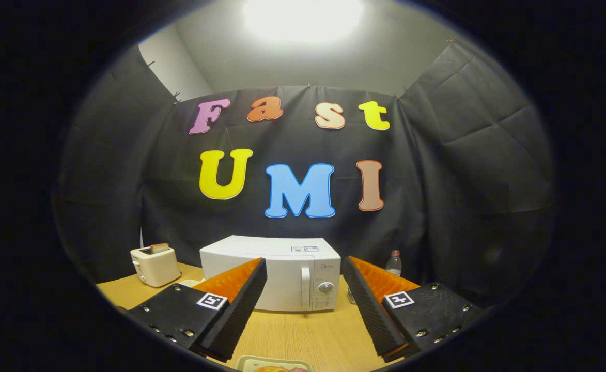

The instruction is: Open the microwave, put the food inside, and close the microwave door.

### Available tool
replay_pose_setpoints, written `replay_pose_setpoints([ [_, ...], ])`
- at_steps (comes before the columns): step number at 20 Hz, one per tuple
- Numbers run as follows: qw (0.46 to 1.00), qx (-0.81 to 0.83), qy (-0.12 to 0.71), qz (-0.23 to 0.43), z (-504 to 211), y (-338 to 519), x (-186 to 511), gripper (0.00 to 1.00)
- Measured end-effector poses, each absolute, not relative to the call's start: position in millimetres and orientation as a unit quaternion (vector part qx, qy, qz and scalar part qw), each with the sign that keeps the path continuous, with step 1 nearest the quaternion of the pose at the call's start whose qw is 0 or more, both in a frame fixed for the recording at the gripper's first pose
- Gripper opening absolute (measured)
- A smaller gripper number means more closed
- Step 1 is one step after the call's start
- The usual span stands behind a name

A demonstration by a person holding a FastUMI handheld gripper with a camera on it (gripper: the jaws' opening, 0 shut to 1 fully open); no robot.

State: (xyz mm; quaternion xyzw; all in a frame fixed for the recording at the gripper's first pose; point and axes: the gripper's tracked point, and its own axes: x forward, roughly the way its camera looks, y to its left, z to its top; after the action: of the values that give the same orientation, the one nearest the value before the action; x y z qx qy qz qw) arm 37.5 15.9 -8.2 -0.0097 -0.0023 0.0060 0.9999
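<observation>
A white microwave (274, 271) stands on the wooden table (303, 336) beyond my fingers, its door closed, with a vertical handle (305, 287) and a knob (326, 288) on its right side. My gripper (305, 281) is open, held well back from the microwave, with nothing between its fingers. Below and between the fingers, at the table's near edge, sits a pale plate (274, 364) with some orange-brown food (272, 369) on it, mostly cut off.
A cream toaster (154, 265) with a slice of bread (159, 248) poking out stands left of the microwave. A clear plastic bottle (394, 263) stands to the microwave's right, partly behind my right finger. Black cloth walls close in the table behind.
</observation>
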Motion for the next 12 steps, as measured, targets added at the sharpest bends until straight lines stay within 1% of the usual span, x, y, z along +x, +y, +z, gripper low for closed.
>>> replay_pose_setpoints([
  [7, 1.000, -0.006, 0.008, 0.015, -38.3, 15.2, 111.1, 0.95],
  [12, 0.999, -0.010, 0.031, 0.010, -75.1, 9.8, 162.8, 0.95],
])
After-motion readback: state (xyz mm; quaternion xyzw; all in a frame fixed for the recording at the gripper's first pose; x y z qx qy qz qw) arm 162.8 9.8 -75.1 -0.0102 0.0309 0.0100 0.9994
